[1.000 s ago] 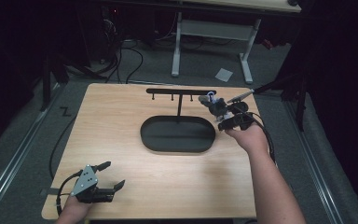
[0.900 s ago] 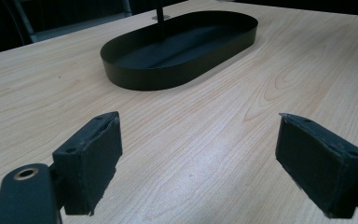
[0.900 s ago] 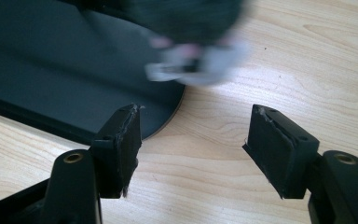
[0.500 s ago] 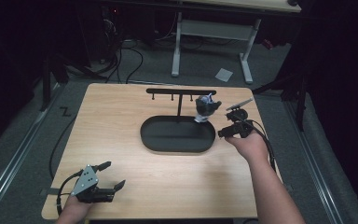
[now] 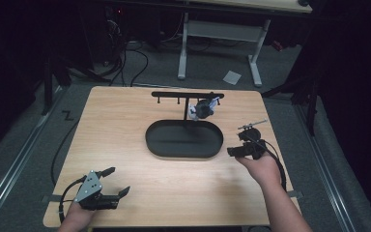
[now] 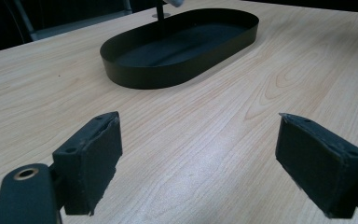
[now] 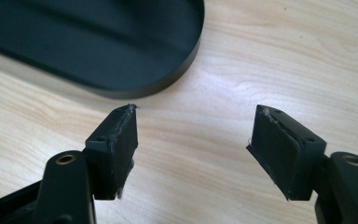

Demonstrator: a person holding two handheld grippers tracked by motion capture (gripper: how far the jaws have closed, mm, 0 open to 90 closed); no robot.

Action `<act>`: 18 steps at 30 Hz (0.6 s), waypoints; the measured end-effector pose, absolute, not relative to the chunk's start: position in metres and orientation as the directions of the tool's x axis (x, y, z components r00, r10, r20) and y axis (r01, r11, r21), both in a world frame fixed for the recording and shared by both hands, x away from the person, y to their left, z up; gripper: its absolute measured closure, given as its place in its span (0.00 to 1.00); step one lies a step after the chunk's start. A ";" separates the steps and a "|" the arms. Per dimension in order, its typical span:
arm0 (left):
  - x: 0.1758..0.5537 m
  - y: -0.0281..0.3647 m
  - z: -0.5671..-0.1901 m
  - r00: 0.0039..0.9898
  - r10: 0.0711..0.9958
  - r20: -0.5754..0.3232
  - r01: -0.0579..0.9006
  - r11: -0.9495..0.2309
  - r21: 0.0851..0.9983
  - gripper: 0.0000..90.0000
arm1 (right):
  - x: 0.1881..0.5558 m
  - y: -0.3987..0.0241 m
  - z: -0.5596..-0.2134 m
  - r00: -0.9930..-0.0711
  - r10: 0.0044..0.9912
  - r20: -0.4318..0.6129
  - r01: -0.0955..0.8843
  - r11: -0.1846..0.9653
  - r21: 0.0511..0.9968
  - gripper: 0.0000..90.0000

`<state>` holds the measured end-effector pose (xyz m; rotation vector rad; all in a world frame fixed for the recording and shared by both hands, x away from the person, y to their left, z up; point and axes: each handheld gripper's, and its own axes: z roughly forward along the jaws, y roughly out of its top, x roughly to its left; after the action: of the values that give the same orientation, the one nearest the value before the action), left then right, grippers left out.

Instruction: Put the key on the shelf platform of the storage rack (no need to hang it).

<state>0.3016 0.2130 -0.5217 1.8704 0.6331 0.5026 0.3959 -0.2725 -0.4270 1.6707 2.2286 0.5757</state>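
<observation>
**Two claws empty, trinket left hanging on the rack**

Both pads of the right claw (image 7: 196,126) stood apart with nothing but bare table (image 7: 270,51) between them. Its jaws had just been opening, so it read as released, not grasping. It sat low over the wood just off the right end of the tray (image 7: 121,88), tips aimed back toward it. That looked like a hand backing out of a finished placement, not one lining up a pick.

The left claw (image 5: 118,181) rested at the near left corner, jaws spread wide and empty, well apart from everything. It seemed parked there to stay clear of the working side.

Farther out, the trinket (image 5: 204,108) (a small dark-and-white lump, too small to make out more) hung from the right arm of the rack (image 5: 174,94), above the far edge of the tray. Hanging it there was probably the point of the job, since the cross-bar carries pegs for just that. I could not tell exactly which peg held it.

A second before, the right claw had been up at the bar with the trinket at its tips. Half a second on, it had already parted from it. By this moment the claw had come down and toward the person, and the trinket stayed on the rack alone. The left claw had not shifted.
</observation>
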 end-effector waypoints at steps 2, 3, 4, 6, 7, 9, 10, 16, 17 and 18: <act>0.302 0.213 -0.522 0.771 0.635 0.051 0.194 -0.310 0.931 0.17 | 0.389 -0.272 -0.433 -0.282 0.959 0.012 0.834 0.239 0.497 0.34; 0.302 0.213 -0.522 0.771 0.635 0.051 0.194 -0.310 0.931 0.17 | 0.386 -0.272 -0.435 -0.281 0.960 0.016 0.831 0.235 0.504 0.34; 0.302 0.213 -0.522 0.771 0.635 0.051 0.194 -0.310 0.931 0.17 | 0.381 -0.272 -0.439 -0.288 0.958 0.015 0.819 0.238 0.522 0.34; 0.302 0.213 -0.522 0.770 0.635 0.051 0.193 -0.310 0.931 0.17 | 0.373 -0.271 -0.445 -0.297 0.955 0.005 0.798 0.246 0.550 0.34; 0.302 0.213 -0.522 0.771 0.635 0.051 0.194 -0.310 0.931 0.17 | 0.369 -0.271 -0.449 -0.298 0.955 0.003 0.791 0.245 0.561 0.34; 0.302 0.213 -0.522 0.772 0.634 0.051 0.194 -0.311 0.930 0.17 | 0.359 -0.270 -0.457 -0.294 0.955 0.032 0.778 0.220 0.589 0.34; 0.302 0.213 -0.522 0.772 0.634 0.050 0.194 -0.310 0.931 0.17 | 0.355 -0.270 -0.460 -0.291 0.956 0.044 0.773 0.208 0.599 0.34; 0.302 0.212 -0.522 0.774 0.631 0.054 0.193 -0.317 0.929 0.17 | 0.320 -0.271 -0.490 -0.276 0.957 0.086 0.686 0.134 0.715 0.29; 0.303 0.212 -0.522 0.775 0.630 0.053 0.194 -0.316 0.929 0.17 | 0.316 -0.271 -0.494 -0.279 0.957 0.084 0.669 0.131 0.732 0.27; 0.303 0.212 -0.522 0.776 0.629 0.051 0.196 -0.317 0.928 0.17 | 0.309 -0.271 -0.499 -0.284 0.955 0.086 0.644 0.123 0.755 0.26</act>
<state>0.3028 0.2120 -0.5216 1.8799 0.6300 0.4972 0.3089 -0.2711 -0.4992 1.5434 1.9860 0.9893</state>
